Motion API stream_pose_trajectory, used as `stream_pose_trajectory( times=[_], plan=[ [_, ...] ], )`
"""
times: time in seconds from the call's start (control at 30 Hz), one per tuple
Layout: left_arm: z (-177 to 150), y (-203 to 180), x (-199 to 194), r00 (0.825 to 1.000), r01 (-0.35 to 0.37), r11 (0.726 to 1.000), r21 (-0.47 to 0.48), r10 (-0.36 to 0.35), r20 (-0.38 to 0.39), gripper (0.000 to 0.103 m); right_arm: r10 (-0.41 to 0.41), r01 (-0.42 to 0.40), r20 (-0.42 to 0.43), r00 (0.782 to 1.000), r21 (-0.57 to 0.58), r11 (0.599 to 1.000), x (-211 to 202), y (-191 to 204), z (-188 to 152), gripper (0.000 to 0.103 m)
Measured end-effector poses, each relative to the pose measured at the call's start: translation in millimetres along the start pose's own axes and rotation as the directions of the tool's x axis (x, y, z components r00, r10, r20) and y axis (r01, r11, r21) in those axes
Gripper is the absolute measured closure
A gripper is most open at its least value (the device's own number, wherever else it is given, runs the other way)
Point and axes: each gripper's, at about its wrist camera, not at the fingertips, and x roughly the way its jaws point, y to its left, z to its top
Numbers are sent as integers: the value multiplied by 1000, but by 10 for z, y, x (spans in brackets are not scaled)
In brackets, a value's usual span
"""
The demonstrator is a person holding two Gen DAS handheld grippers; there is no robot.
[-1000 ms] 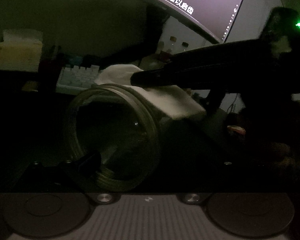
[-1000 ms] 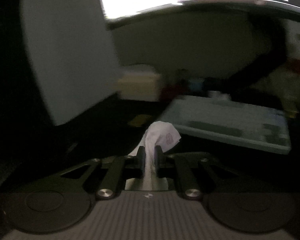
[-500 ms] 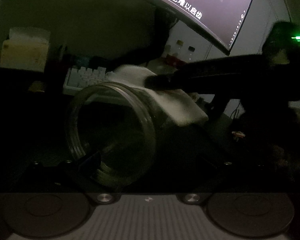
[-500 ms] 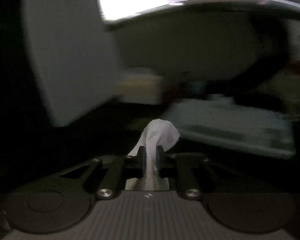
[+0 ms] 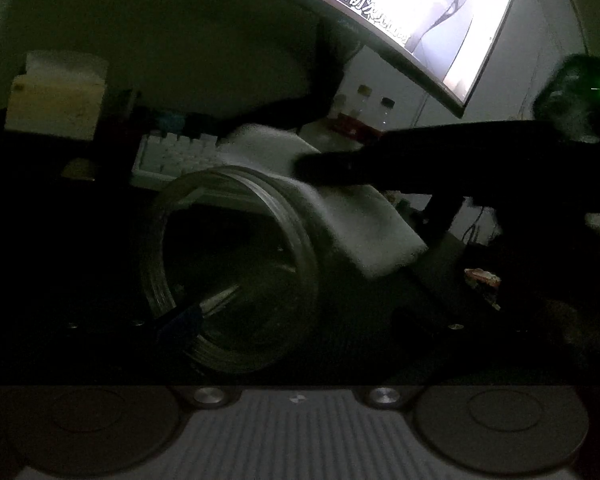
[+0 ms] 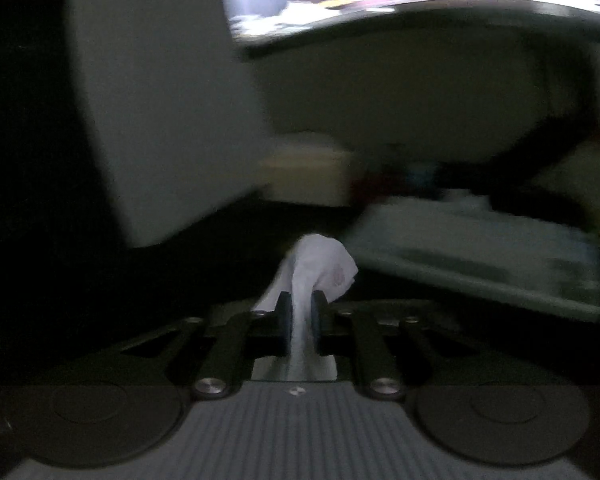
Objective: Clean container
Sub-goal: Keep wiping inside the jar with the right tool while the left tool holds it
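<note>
Dim room, only the curved monitor (image 5: 440,20) gives light.

Position: the clear glass jar with a threaded mouth (image 5: 228,268) lies on its side in the left tongs (image 5: 300,322), mouth turned toward that camera, held up off the dark bench (image 5: 432,264). One blue-padded finger (image 5: 180,318) shows at the lower rim, reaching in at the mouth. The opposite finger is lost in shadow, but the jar hangs in their hold, so I take the left tongs as clenched on it.

The right tongs (image 6: 300,316) are clenched on a white paper tissue (image 6: 320,268), bunched between the two pads. In the left view, the tissue (image 5: 352,216) is draped over the jar's upper outer wall with the right tool's dark fingers pressing it there.

Contents: the jar looks empty. Nothing but reflections shows through the glass; residue, if any, is too dark to tell.

Risks, as I judge them:
- Glass is slick and the grip is at the rim only; pressure from the wipe could lever the jar out and onto the bench.
- Thin tissue may tear or slip from the pads under rubbing.
- The white keyboard (image 5: 180,156) and small bottles (image 5: 364,108) stand just behind; a sideways overshoot could knock them.
- The interior appears untouched; poor light may hide missed patches.
</note>
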Motion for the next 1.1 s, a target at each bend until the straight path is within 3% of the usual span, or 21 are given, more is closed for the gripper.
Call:
stream_pose_trajectory(
  times=[0.03, 0.1, 0.27, 0.37, 0.47, 0.57, 0.73, 0.8, 0.87, 0.93, 1.0, 1.03, 1.1],
  plan=[
    [1, 0, 2, 1000, -3, 1000, 0, 3, 1, 0, 26, -26, -1, 1000, -19, 999, -19, 63, -14, 89],
    [-2, -3, 2, 1000, -4, 1000, 4, 4, 2, 0, -25, 26, 7, 1000, -54, 998, 6, 52, -13, 89],
    [-5, 3, -4, 1000, -7, 1000, 3, 7, 8, 0, -187, 187, -8, 982, 92, 978, 111, -382, 88, 90],
    [-1, 16, -5, 1000, -3, 1000, 2, 3, 7, 0, -179, 178, -6, 984, 110, 978, 140, -385, 108, 90],
    [2, 20, -6, 1000, -1, 1000, 6, 1, 7, 0, -28, 27, 8, 1000, 49, 998, 120, -152, 83, 90],
    [4, 30, -15, 1000, 2, 1000, 3, -2, 7, 0, 12, -13, 13, 1000, 35, 999, 103, -56, 63, 90],
    [11, 41, -34, 1000, 4, 1000, -2, -4, 5, 0, -191, 190, 9, 982, 78, 979, 188, -351, 71, 90],
    [5, 9, -29, 1000, -11, 1000, 10, 11, 8, 0, -190, 188, 1, 982, 118, 975, 168, -453, 77, 91],
    [-12, -28, -29, 998, -50, 999, 12, 50, 25, 0, -177, 176, 9, 984, 84, 981, 115, -411, 57, 92],
    [-39, -69, -33, 994, -101, 995, 12, 100, 53, 10, -177, 175, 22, 984, 81, 981, 58, -396, 18, 92],
    [-69, -63, -13, 993, -99, 995, 10, 98, 60, 58, -173, 169, 31, 984, 97, 981, -31, -399, -29, 92],
    [-82, -45, -11, 995, -80, 997, 7, 79, 65, 68, -172, 167, 38, 984, 98, 981, -78, -398, -42, 92],
    [-104, -2, -29, 995, -31, 999, -14, 32, 95, 78, -167, 163, 48, 985, 85, 983, -202, -356, -77, 92]
  ],
)
